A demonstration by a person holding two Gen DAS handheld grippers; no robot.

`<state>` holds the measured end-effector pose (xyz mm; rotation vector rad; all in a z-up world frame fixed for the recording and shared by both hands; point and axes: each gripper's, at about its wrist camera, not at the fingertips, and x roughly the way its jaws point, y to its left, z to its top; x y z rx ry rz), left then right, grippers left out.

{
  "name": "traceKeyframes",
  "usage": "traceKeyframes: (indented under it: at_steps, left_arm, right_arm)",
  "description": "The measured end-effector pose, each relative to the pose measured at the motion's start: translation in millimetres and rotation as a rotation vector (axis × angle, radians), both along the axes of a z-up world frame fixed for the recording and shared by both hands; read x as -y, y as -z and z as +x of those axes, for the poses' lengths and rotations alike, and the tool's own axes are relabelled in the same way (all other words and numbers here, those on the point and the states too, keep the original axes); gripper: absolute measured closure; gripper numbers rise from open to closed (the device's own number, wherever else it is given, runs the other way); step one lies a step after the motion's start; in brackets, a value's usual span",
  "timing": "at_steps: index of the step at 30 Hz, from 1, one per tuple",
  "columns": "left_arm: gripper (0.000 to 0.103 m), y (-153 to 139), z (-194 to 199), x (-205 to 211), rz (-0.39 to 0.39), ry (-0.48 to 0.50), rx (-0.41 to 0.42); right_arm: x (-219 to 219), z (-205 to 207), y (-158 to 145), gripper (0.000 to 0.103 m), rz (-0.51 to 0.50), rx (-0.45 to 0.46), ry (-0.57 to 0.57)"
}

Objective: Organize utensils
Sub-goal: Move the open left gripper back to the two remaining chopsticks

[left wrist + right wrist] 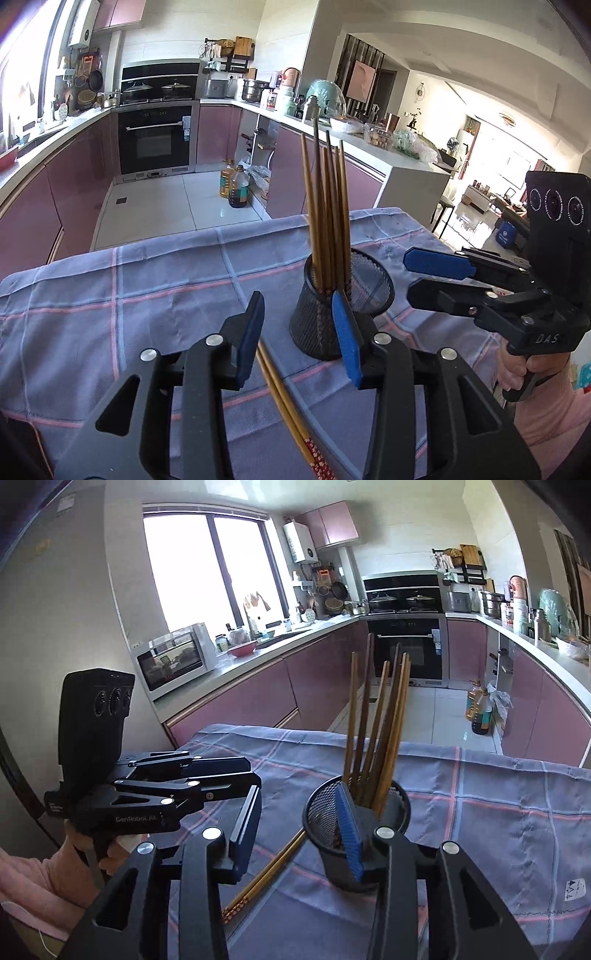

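Note:
A black mesh holder [341,302] stands on the checked cloth with several wooden chopsticks [327,206] upright in it; it also shows in the right wrist view [356,823]. A loose pair of chopsticks [286,402] lies flat on the cloth in front of the holder, also in the right wrist view [266,875]. My left gripper [299,332] is open, hovering over the loose pair just left of the holder. My right gripper [295,830] is open and empty, its right finger next to the holder; it shows at the right of the left wrist view [424,277].
The table is covered by a blue-grey cloth with pink lines [147,295]. Beyond its far edge is the kitchen floor with oil bottles [234,184], purple cabinets, an oven [155,140] and cluttered counters. A microwave [177,661] sits on the left counter.

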<state>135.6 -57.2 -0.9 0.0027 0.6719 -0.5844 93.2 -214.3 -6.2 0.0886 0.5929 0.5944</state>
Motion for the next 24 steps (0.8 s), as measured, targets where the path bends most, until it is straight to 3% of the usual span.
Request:
traceKeyframes:
  at_steps: [4, 12, 24]
  left_arm:
    - [0.062, 27, -15, -10, 0.061, -0.008, -0.048]
    - [0.062, 90, -31, -22, 0.105, -0.014, -0.179]
    - [0.062, 114, -42, -8, 0.148, -0.001, -0.218]
  right_arm:
    - [-7, -7, 17, 0.059, -0.001, -0.051, -0.024]
    - [-24, -7, 67, 0.059, 0.000, -0.193, -0.035]
    - [-40, -6, 93, 0.059, -0.012, -0.269, -0.030]
